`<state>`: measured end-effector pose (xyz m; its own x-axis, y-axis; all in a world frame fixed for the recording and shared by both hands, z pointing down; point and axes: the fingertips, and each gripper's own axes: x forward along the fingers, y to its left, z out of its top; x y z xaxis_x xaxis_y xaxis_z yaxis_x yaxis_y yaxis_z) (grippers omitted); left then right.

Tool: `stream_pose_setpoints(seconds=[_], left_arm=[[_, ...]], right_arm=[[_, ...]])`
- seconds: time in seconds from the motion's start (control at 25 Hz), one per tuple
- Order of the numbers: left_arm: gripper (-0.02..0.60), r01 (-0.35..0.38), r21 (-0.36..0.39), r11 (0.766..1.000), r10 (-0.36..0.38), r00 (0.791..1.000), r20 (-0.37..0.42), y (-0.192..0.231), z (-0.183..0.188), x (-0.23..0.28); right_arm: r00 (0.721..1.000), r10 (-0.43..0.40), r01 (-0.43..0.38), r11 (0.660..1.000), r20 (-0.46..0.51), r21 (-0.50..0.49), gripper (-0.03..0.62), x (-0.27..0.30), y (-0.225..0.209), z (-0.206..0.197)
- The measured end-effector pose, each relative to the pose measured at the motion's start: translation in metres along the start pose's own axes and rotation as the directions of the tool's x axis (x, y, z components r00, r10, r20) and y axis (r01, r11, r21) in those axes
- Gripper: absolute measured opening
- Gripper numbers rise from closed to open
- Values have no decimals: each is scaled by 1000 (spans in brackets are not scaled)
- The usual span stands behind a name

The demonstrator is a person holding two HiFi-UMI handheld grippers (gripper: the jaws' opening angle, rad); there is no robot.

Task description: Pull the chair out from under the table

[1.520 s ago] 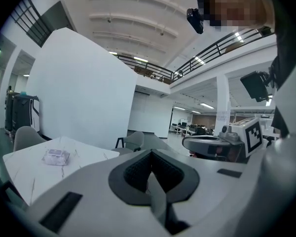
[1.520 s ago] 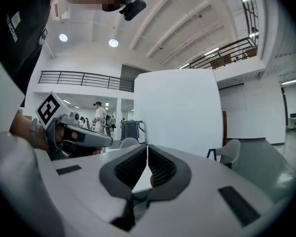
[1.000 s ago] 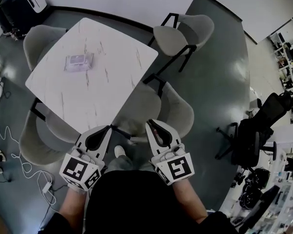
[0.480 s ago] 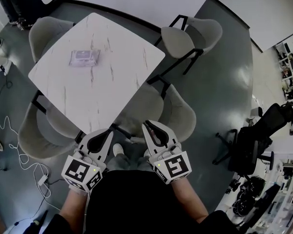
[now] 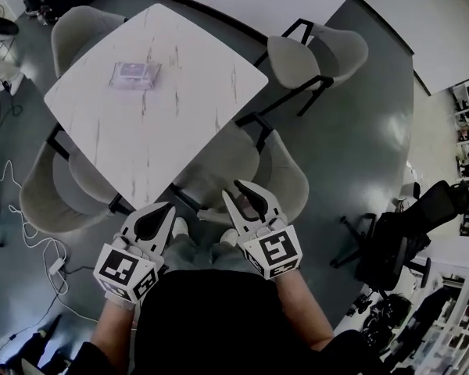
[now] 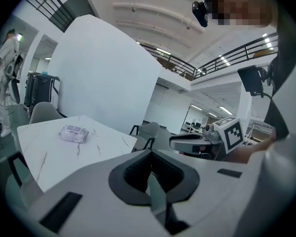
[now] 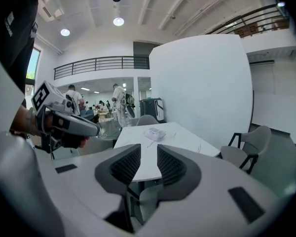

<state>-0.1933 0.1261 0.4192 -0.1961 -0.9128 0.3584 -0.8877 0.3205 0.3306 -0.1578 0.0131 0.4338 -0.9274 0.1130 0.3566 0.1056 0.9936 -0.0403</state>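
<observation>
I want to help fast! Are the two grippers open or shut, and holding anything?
Left gripper: shut, empty.
Right gripper: jaws opening, nothing between them.

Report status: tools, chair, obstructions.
Left tool shut, empty. Right tool opening, nothing between jaws. Chair ungripped, seat partly under table. No obstruction seen.

The table (image 5: 156,108) is white marble with thin dark veins. At its 5 o'clock, the chair (image 5: 277,182) is pale grey on black legs, as are the other chairs (image 5: 316,53). The packet (image 5: 135,74), at the table's 11 o'clock, is pale lilac. The floor (image 5: 359,131) is glossy dark grey.
</observation>
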Motion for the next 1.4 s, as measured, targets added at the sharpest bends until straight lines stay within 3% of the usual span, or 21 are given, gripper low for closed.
stream_pose_setpoints(seconds=[0.2, 0.32, 0.44, 0.64, 0.96, 1.4], left_arm=[[5, -41, -21, 999, 41, 999, -18, -11, -14, 8], [5, -57, -35, 998, 56, 998, -32, -18, -23, 12], [5, -75, -42, 996, 74, 996, -40, -23, -29, 16], [5, -95, -58, 994, 91, 994, -64, -32, -43, 20], [5, -139, -93, 986, 131, 987, -90, -43, -63, 23], [5, -198, -129, 972, 188, 978, -92, -59, -84, 22]], right_arm=[[992, 54, -61, 996, -118, -59, 135, 1, -22, -39], [969, 115, -138, 986, -219, -91, 186, 2, -27, -75], [924, 165, -219, 968, -346, -123, 249, 0, -29, -118], [834, 197, -314, 937, -515, -151, 288, -10, -34, -178], [699, 267, -455, 882, -663, -124, 313, -31, -28, -249], [530, 257, -579, 806, -808, -124, 321, -46, -23, -322]])
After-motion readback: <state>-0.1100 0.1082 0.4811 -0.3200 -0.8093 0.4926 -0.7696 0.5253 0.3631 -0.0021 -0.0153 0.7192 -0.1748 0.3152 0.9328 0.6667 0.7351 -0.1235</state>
